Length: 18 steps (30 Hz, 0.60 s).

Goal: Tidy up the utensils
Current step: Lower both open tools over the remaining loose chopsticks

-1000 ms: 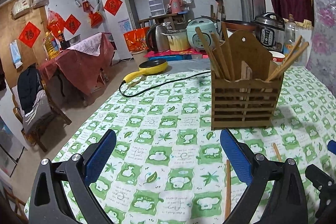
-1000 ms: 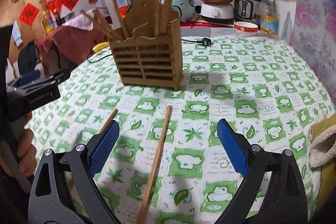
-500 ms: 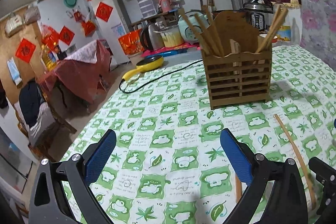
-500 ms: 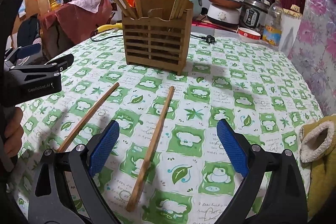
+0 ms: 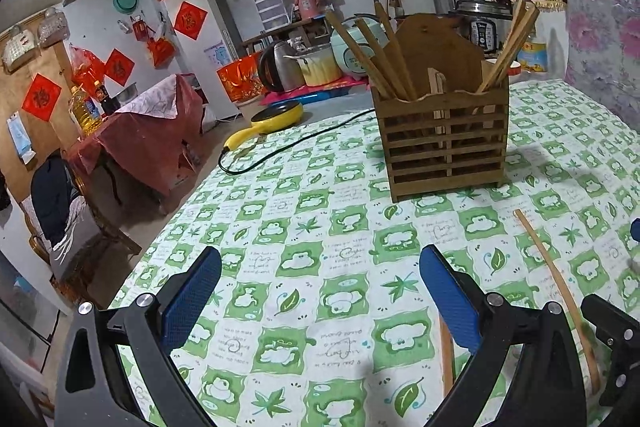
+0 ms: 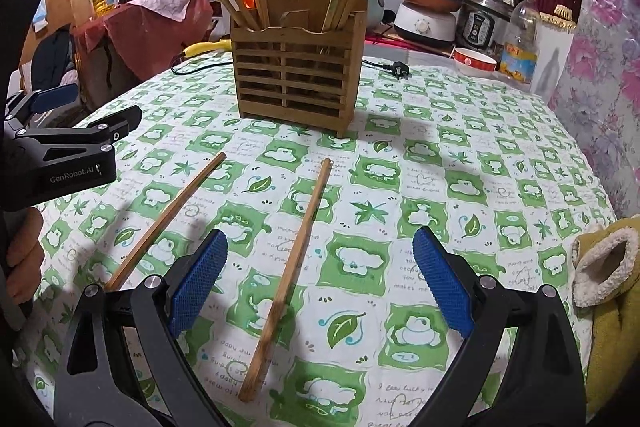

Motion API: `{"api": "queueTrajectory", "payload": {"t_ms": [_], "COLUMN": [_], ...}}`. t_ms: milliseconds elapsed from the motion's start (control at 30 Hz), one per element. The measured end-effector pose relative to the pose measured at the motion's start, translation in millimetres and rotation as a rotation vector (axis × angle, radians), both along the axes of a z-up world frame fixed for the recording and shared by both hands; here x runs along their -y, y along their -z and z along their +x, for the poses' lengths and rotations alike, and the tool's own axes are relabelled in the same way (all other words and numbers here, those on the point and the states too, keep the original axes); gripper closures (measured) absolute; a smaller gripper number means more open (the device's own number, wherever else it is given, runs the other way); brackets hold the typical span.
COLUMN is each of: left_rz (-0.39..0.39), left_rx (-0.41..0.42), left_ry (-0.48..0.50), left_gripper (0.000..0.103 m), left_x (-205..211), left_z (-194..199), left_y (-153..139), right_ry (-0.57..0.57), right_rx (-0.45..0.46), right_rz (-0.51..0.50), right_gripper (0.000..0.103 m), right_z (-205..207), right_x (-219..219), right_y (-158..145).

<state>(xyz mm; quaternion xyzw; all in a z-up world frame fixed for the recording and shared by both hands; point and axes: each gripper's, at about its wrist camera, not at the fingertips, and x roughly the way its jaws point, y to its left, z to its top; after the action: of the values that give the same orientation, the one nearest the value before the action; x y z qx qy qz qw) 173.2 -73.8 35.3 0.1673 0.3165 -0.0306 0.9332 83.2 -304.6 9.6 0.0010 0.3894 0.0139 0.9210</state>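
Observation:
A slatted wooden holder (image 6: 298,83) (image 5: 442,143) stands on the green-and-white tablecloth with several chopsticks upright in it. Two loose chopsticks lie on the cloth: one (image 6: 287,261) runs between my right gripper's blue pads, the other (image 6: 166,221) lies to its left. In the left wrist view one loose chopstick (image 5: 558,289) lies to the right and another (image 5: 447,355) is partly hidden behind the right finger. My right gripper (image 6: 320,281) is open above the cloth. My left gripper (image 5: 320,293) is open and holds nothing; it also shows at the left edge (image 6: 68,151) of the right wrist view.
A black power cord (image 5: 296,145) and a yellow pan (image 5: 276,117) sit beyond the holder. A plug (image 6: 396,71), a red-rimmed bowl (image 6: 474,61), a bottle (image 6: 520,39) and cookers line the table's far side. A yellow fleece-lined sleeve (image 6: 604,275) is at the right.
Both grippers have drawn back from the holder and risen a little, so the two loose chopsticks show more fully. Both stay open. The chopsticks have not moved.

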Motion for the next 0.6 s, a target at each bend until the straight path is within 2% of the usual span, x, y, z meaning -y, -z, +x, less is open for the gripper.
{"api": "queueTrajectory", "payload": {"t_ms": [600], "left_rz": [0.031], "left_rx": [-0.053], "left_ry": [0.036], "left_gripper": [0.006], "left_x": [8.9], "left_z": [-2.7], "left_y": [12.4], "right_ry": [0.066], "right_rx": [-0.003], "right_rz": [0.042], "right_gripper": [0.012], "right_z": [-9.4], "right_x": [20.3], "right_y": [-2.6]}}
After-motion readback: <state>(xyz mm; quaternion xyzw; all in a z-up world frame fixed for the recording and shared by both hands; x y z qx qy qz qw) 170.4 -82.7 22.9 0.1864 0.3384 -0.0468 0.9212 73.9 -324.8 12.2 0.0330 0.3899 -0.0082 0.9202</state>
